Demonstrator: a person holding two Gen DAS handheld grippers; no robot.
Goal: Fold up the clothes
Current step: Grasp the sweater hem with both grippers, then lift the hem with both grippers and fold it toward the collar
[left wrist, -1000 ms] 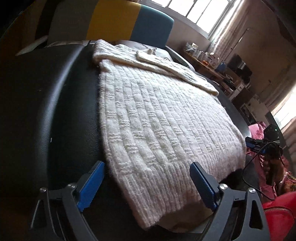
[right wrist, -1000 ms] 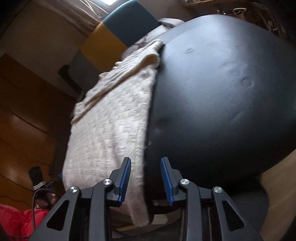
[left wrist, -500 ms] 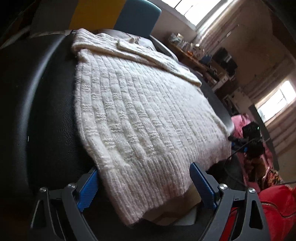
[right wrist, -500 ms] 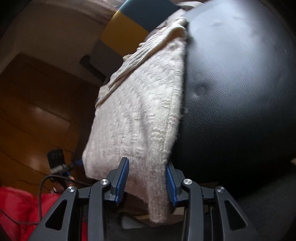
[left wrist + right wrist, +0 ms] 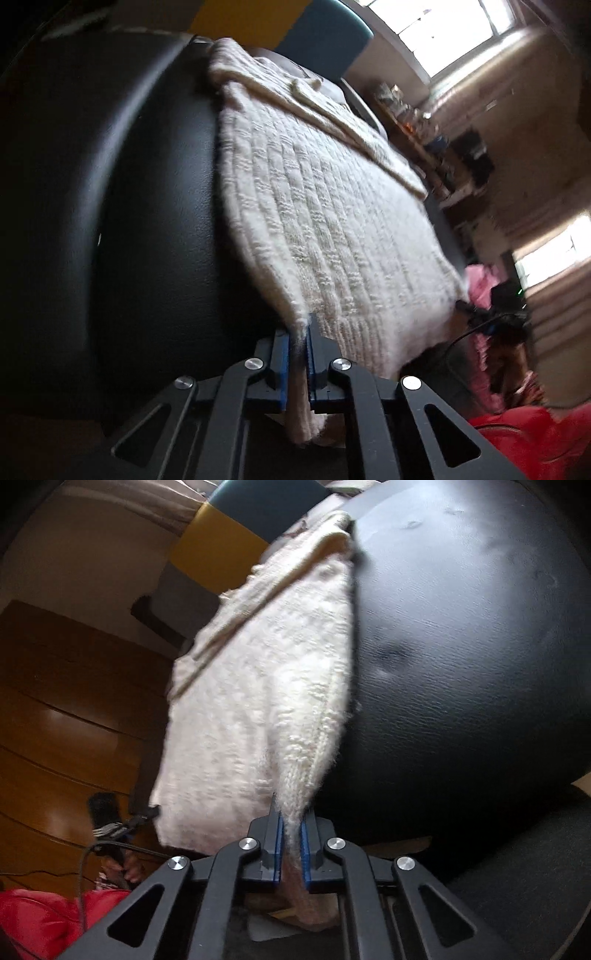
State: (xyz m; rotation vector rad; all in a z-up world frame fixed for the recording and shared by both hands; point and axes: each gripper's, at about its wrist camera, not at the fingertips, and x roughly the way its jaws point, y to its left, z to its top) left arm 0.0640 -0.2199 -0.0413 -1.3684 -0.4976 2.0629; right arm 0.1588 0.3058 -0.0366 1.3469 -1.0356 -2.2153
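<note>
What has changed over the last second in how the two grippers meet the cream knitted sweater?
Both grippers closed: the left gripper and right gripper, open a second ago, now pinch the near hem corners of the cream knitted sweater. The sweater stays spread on the black padded surface.

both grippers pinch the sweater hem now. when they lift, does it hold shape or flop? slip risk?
Likely floppy: the white knit sweater already droops off the black cushion edge below both grips. Slip looks unlikely, since the fuzzy ribbed hem bunches thickly in the left gripper and the right gripper. The loose folded sleeve may slide off.
</note>
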